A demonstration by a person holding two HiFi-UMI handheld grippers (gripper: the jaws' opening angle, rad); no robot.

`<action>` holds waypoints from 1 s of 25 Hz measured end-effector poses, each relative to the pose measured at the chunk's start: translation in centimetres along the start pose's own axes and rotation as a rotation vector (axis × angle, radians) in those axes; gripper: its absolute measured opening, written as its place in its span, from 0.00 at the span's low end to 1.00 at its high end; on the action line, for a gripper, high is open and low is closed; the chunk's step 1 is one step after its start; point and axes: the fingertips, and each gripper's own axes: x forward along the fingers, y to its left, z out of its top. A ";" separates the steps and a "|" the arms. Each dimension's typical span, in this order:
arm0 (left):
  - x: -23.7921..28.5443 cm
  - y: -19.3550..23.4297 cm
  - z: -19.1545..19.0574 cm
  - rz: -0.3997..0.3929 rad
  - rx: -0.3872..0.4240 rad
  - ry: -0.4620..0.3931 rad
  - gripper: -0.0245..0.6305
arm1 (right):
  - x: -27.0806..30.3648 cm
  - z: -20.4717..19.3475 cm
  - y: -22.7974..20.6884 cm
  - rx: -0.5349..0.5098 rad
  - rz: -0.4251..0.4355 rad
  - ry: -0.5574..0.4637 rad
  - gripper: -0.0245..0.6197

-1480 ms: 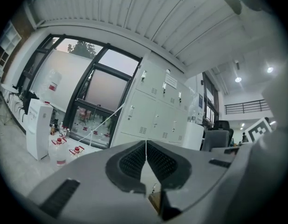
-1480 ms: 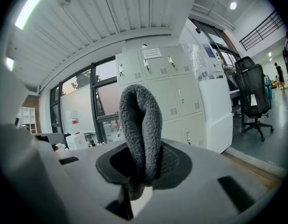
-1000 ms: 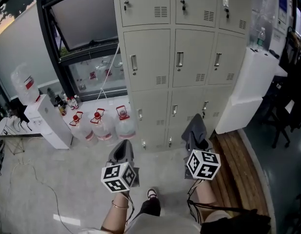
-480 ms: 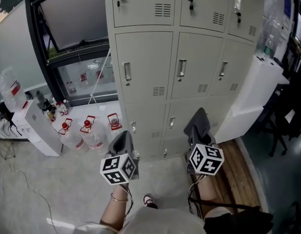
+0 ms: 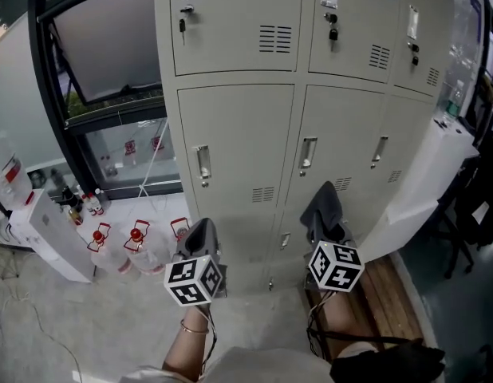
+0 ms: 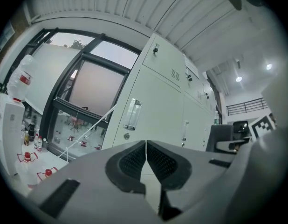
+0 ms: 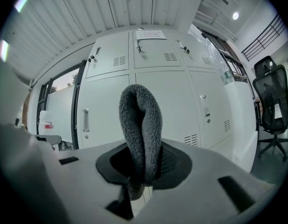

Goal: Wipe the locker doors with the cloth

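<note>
The right claw is clenched on a dark grey fleecy cloth, which is folded over and stands up in a loop from between the jaws. In the right gripper view the cloth rises in front of the pale grey locker doors, not touching them. The head view shows what that view cannot: the right claw from above, with the cloth pointing forward at the lower doors, the marker cube just behind it, and a strip of wooden floor below it.

The left claw is clenched on nothing. The left gripper view shows its two ribbed pads pressed together edge to edge. From the head view the left claw is seen only from behind, and its jaws cannot be read there. It is held to the left of the right claw at about the same height, the two well apart.

Ahead of the left claw, its own view shows a door with an upright handle and a dark-framed window to the left of that. The head view adds water bottles with red caps on the floor to the left of the left claw, and the person's forearm behind it. Only the two gripper views take in the ribbed ceiling, and the right one shows an office chair far to the right of its claw.
</note>
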 end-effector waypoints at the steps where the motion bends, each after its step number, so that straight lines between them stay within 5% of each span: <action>1: 0.8 0.2 -0.2 0.000 -0.002 0.004 0.05 | 0.8 -0.1 0.0 -0.001 0.006 0.003 0.15; 11: 6.9 -0.8 -3.2 0.040 -0.029 0.065 0.05 | 5.8 -0.6 -2.6 -0.054 0.053 0.036 0.15; 25: 9.8 -3.6 2.3 0.074 0.105 0.001 0.05 | 8.4 4.6 -0.2 -0.075 0.281 -0.021 0.15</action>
